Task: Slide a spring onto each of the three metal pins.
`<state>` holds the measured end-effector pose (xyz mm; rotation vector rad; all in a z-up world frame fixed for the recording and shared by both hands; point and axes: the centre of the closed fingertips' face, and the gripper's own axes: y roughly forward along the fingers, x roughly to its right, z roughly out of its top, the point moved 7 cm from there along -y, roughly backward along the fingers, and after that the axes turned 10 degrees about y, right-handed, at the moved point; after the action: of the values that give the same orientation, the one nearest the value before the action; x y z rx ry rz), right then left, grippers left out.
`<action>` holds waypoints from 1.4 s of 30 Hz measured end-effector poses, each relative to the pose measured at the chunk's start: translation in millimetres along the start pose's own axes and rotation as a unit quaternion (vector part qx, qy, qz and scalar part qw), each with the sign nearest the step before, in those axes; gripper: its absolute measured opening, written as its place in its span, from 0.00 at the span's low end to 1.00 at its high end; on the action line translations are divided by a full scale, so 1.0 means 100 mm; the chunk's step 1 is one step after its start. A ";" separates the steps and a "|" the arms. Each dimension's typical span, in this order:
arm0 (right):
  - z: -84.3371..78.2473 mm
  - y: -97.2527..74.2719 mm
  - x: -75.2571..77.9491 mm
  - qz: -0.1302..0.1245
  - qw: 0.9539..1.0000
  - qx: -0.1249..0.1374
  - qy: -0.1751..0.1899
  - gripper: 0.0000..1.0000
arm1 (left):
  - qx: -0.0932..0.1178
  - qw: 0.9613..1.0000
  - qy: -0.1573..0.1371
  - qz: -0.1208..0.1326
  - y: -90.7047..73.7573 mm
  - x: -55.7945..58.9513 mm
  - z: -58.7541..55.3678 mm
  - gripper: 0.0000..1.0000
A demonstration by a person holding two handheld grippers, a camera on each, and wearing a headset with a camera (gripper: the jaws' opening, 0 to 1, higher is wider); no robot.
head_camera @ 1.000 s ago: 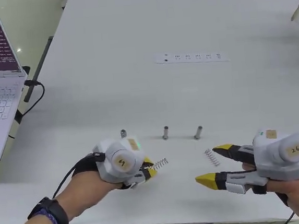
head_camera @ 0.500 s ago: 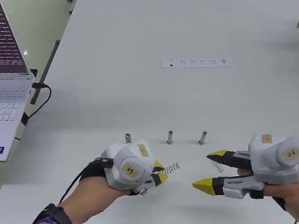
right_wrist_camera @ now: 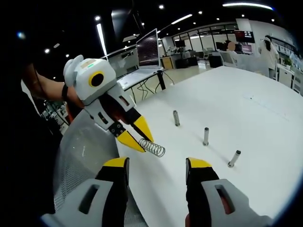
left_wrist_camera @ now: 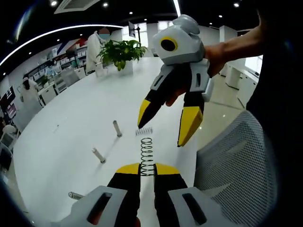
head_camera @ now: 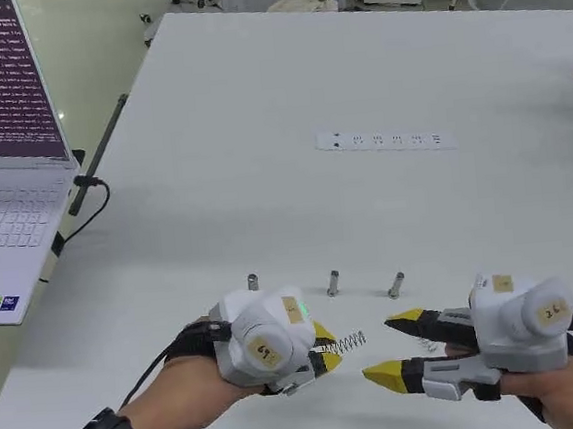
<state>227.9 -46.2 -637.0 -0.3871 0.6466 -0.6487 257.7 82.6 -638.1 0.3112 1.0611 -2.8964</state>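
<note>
While my left gripper (left_wrist_camera: pixel 147 169) pinches one spring (left_wrist_camera: pixel 147 151) tight by its end, so that it sticks out in the air, a second spring (left_wrist_camera: pixel 144 131) lies flat on the white table (head_camera: pixel 354 68), close to my right gripper (head_camera: pixel 391 344). That gripper's jaws are wide apart and hold nothing. Just past both grippers three pins stand in a row: the left pin (head_camera: pixel 252 281) wears a spring, while the middle pin (head_camera: pixel 333 283) and the right pin (head_camera: pixel 396 285) are bare.

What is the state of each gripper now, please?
Left gripper: shut on a spring.
Right gripper: open, nothing between its jaws.
</note>
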 end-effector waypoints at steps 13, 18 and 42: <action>0.04 0.03 -0.11 0.043 0.999 0.003 -0.003 0.31 | 0.010 0.999 0.029 -0.010 -0.01 0.05 0.14 0.02; 0.05 0.03 -0.12 0.053 0.999 0.002 0.001 0.24 | 0.011 0.999 0.042 -0.014 -0.02 0.07 0.18 0.02; 0.09 -0.06 -0.14 0.068 0.998 0.003 0.002 0.08 | 0.007 0.997 0.075 -0.028 0.04 0.11 0.24 0.02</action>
<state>222.9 -40.7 -620.9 -0.3339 0.6691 -0.5225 242.9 65.0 -625.1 0.5154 1.0873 -2.9721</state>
